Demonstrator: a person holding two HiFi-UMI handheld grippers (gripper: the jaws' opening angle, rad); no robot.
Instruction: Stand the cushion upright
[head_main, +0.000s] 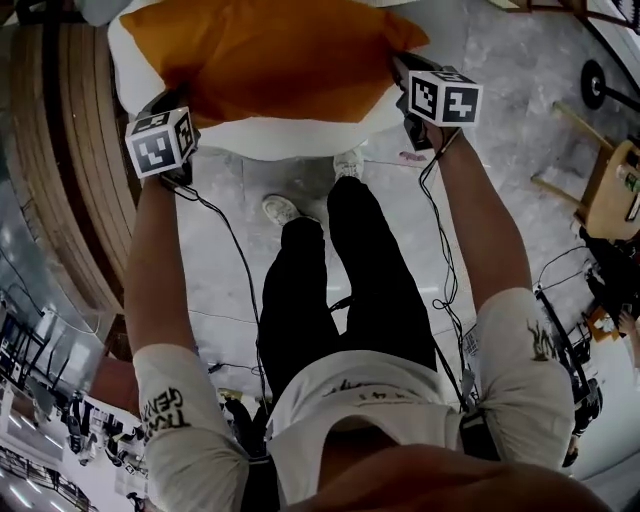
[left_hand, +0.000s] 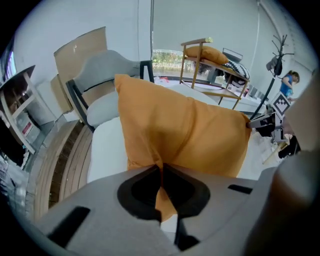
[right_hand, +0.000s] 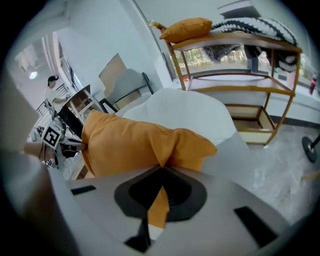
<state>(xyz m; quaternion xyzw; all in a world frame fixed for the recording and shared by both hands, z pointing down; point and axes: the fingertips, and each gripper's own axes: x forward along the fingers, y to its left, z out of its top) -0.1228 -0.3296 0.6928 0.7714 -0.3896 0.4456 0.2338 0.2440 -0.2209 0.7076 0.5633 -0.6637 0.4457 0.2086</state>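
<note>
The orange cushion (head_main: 270, 60) lies at the top centre of the head view, over a white chair seat (head_main: 300, 138). The left gripper (left_hand: 161, 169) and right gripper (right_hand: 161, 172) each pinch its fabric at opposite ends. It appears partly raised; propping it upright and letting go are not yet done.

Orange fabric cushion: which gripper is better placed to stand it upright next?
Left gripper, probably: like the right gripper it is shut on a corner of the orange fabric cushion, but the grey chair backrest stands beyond its corner.
</note>
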